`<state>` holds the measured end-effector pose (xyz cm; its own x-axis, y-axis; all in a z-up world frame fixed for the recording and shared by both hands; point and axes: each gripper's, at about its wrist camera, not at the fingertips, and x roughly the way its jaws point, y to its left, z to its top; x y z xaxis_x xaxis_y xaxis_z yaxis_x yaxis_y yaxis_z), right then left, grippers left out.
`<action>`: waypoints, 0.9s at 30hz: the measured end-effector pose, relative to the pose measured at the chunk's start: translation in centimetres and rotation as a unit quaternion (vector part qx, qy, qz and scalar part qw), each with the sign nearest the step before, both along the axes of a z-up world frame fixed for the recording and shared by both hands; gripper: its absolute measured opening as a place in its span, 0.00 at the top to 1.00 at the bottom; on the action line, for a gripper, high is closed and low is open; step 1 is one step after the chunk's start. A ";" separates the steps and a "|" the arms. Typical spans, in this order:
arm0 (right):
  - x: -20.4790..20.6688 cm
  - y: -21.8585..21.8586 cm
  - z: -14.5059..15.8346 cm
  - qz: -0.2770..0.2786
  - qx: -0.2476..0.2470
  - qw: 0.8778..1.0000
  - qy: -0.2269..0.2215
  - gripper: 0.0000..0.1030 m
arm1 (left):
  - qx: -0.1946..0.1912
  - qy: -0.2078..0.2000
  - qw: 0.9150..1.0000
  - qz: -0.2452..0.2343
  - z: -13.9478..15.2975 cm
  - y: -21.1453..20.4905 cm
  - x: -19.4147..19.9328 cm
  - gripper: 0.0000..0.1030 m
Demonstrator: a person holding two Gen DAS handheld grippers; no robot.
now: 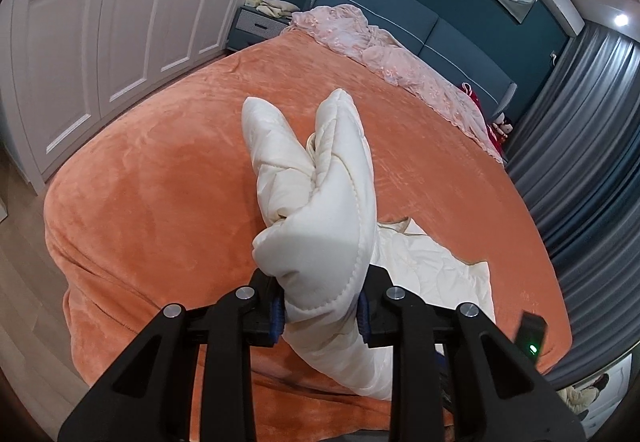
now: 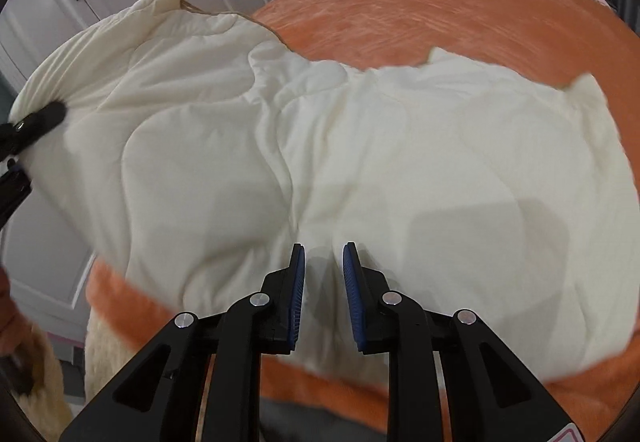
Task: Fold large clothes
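A large cream quilted garment (image 2: 360,162) lies spread over the near part of the orange bed (image 2: 400,2). My left gripper (image 1: 322,302) is shut on a thick bunched fold of the garment (image 1: 312,170) and holds it up above the bed (image 1: 160,182). In the right wrist view the left gripper (image 2: 36,122) shows at the left edge, gripping the raised edge. My right gripper (image 2: 324,246) hovers over the garment's near middle. Its blue pads (image 2: 296,302) stand a narrow gap apart with nothing between them.
Crumpled pink bedding (image 1: 380,46) lies along the blue headboard at the far end. White wardrobe doors (image 1: 100,22) line the left side, with a nightstand (image 1: 256,26) beside the bed. Grey curtains (image 1: 580,122) hang on the right.
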<state>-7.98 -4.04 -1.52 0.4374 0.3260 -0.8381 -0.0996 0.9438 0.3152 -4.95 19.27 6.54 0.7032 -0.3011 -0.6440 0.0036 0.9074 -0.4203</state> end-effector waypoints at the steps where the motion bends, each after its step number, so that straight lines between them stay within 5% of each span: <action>1: -0.4 0.2 -0.3 0.004 0.004 1.000 0.007 0.79 | 0.004 -0.002 1.000 -0.002 0.1 -0.3 -0.1 0.75; 8: -0.3 3.4 -3.0 0.042 -0.036 0.998 0.007 0.81 | 0.022 -0.019 0.997 -0.073 1.4 -5.4 -1.1 0.75; 12: -0.1 2.5 -3.6 0.038 -0.005 0.999 0.016 0.82 | 0.039 -0.030 0.992 -0.118 1.7 -9.2 -1.7 0.75; 16: -0.8 -0.4 -1.7 0.012 0.039 0.999 0.031 0.82 | 0.049 -0.035 0.986 -0.153 1.9 -12.1 -1.4 0.75; 27: -4.9 -10.4 3.9 -0.109 -0.030 0.994 -0.002 0.82 | 0.069 0.032 0.969 -0.234 -2.1 -19.8 -0.8 0.75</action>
<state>-12.84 -14.41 2.39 0.4959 0.1722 -0.8511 0.1080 0.9603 0.2573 -5.76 -0.50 4.40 0.4679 -0.4863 -0.7380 0.4066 0.8599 -0.3088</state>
